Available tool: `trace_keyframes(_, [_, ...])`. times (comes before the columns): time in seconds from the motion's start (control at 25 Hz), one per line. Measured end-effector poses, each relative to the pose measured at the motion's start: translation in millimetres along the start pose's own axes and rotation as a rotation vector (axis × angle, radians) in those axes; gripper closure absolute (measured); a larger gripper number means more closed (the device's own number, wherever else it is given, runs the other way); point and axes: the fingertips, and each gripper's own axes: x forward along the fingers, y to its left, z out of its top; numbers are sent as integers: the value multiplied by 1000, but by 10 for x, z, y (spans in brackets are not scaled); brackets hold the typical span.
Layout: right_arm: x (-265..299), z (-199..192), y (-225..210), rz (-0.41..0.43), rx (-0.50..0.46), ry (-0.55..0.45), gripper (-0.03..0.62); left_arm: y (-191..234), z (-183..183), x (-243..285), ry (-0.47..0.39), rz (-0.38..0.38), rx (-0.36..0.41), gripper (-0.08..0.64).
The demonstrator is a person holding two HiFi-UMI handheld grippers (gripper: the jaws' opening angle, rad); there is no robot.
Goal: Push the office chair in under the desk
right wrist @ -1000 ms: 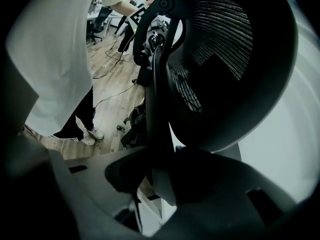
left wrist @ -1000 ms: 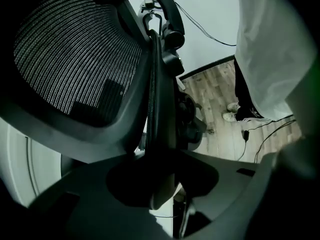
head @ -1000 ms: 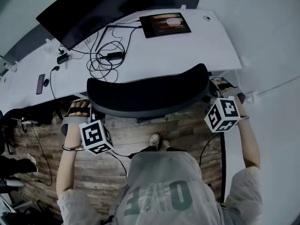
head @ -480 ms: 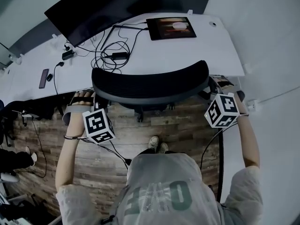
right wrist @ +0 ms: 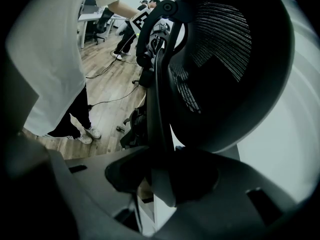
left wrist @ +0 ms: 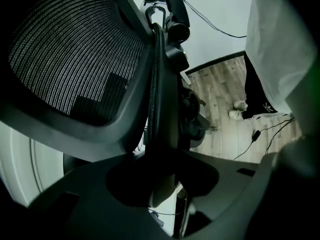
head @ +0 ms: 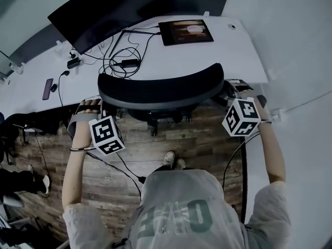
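The black mesh office chair (head: pixel 161 90) stands with its curved backrest against the front edge of the white desk (head: pixel 218 56), its seat hidden beneath. My left gripper (head: pixel 99 110) clamps the backrest's left edge, and my right gripper (head: pixel 229 96) clamps the right edge. In the left gripper view the backrest's dark frame (left wrist: pixel 160 104) runs down between the jaws of the left gripper (left wrist: pixel 162 181), mesh (left wrist: pixel 70 54) to the left. In the right gripper view the frame (right wrist: pixel 157 109) likewise sits between the jaws of the right gripper (right wrist: pixel 162 181), mesh (right wrist: pixel 220 39) to the right.
On the desk lie a large dark monitor (head: pixel 104 12), a tablet (head: pixel 185 31), tangled cables (head: pixel 118 61) and a phone (head: pixel 46 88). Wood floor (head: pixel 207 139) lies below, with a cable (head: pixel 116 165) near my shoes (head: pixel 174 160). A white wall (head: pixel 301 87) runs on the right.
The chair's backrest has moved forward toward the desk edge, with both grippers following it while still clamped on its two ends.
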Motion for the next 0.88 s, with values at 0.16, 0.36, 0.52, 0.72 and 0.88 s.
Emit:
trace_keyframes(0.16, [-9, -5, 26, -16, 0, -18, 431, -24, 2, -6, 10, 17, 1, 400])
trace_keyframes(0.36, [-2, 5, 14, -18, -6, -23, 431, -21, -10, -2, 17, 16, 0, 400])
trace_keyframes(0.52, [-12, 7, 25, -30, 5, -25, 431, -32, -10, -16, 22, 10, 5, 399])
trace_keyframes(0.72, [-11, 3, 25, -25, 64, -14, 413, 59, -124, -118, 30, 41, -104, 315])
trace_keyframes(0.88, [-132, -3, -74, -91, 120, -47, 339, 168, -248, -356, 2, 57, -218, 276])
